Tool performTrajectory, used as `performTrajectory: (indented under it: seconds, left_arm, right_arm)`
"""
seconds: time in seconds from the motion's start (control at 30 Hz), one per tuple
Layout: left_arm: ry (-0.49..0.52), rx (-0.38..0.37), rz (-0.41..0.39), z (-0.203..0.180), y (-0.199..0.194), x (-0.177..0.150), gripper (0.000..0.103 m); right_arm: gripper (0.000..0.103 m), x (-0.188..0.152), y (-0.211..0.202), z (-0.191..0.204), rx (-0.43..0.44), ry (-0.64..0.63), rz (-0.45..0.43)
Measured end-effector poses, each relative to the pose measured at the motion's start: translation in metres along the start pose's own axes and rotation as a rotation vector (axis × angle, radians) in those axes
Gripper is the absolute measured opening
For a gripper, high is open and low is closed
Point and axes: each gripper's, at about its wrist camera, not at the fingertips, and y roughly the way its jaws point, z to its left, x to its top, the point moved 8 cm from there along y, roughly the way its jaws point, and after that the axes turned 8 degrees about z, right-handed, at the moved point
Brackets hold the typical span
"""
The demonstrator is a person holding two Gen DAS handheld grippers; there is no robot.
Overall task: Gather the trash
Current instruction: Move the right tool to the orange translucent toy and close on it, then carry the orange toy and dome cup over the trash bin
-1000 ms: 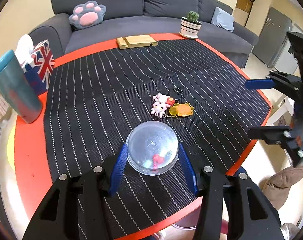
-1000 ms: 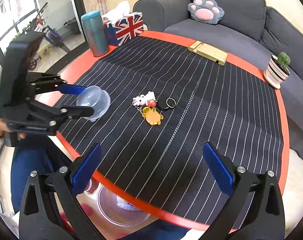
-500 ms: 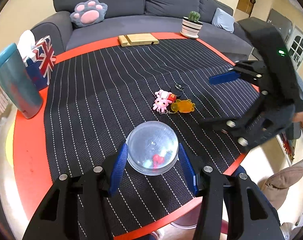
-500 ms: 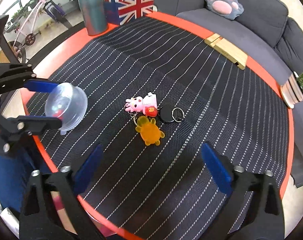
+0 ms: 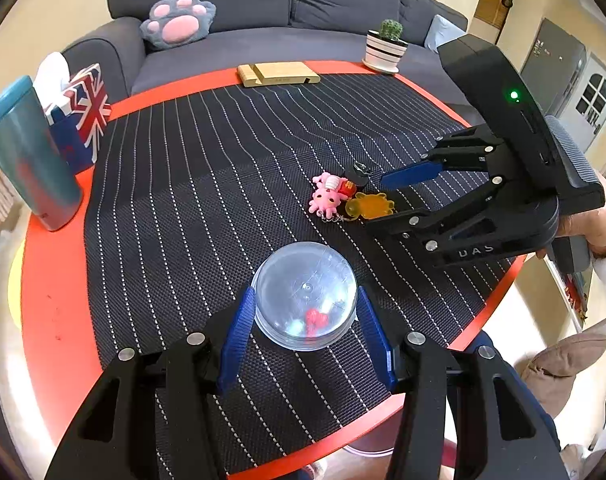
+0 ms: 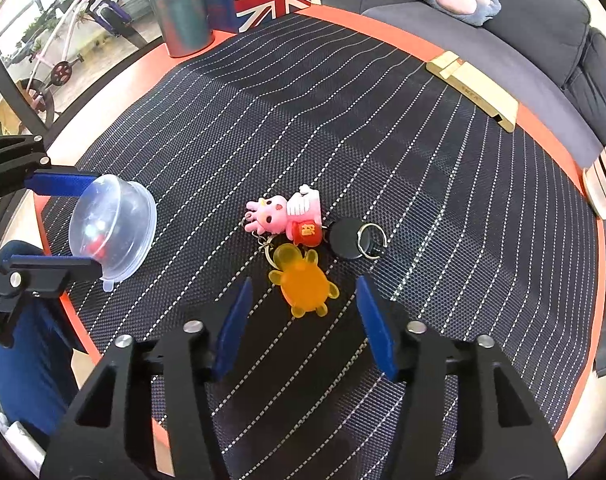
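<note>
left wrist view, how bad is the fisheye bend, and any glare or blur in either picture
Left wrist view: the table's red rim bows strongly, corners vignette black, soft sheen on the clear bowl. Right wrist view: sharp throughout, the window side washes out behind the teal tumbler.

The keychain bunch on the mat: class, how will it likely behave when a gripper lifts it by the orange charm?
The keychain bunch will probably dangle, since thin rings and chain join its pieces. The orange charm looks flat and glossy, so it may slip between the pads. The right gripper, jaws just closing, has not yet gripped it.
</note>
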Motion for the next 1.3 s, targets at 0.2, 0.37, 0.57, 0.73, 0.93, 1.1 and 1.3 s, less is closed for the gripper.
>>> performTrajectory:
  seconds: [0.2,0.37,0.57,0.73,0.93,1.1,1.3]
  left_arm:
    - [-0.006,-0.008,-0.004,0.001,-0.001,0.0,0.051]
    - [-0.01,-0.011,-0.007,0.003,-0.001,-0.002,0.051]
    - [-0.007,-0.01,-0.018,0.001,-0.005,-0.002,0.051]
    - [-0.003,-0.009,-0.032,-0.004,-0.011,-0.001,0.051]
    - [0.006,-0.01,-0.045,-0.011,-0.018,-0.001,0.051]
    - [0.022,-0.008,-0.058,-0.017,-0.027,-0.001,0.051]
    - [0.045,-0.008,-0.077,-0.028,-0.039,-0.003,0.051]
  right_arm:
    - [0.035,0.001,0.004,0.002,-0.005,-0.004,0.005]
    - [0.028,-0.002,0.0,0.005,-0.007,-0.012,0.001]
    - [0.027,-0.008,-0.012,0.008,0.001,-0.001,-0.032]
    - [0.026,-0.016,-0.033,0.009,0.005,0.02,-0.077]
    - [0.026,-0.024,-0.064,0.01,0.015,0.037,-0.14]
    - [0.026,-0.035,-0.087,0.015,0.027,0.038,-0.185]
    - [0.026,-0.051,-0.11,0.026,0.042,0.028,-0.228]
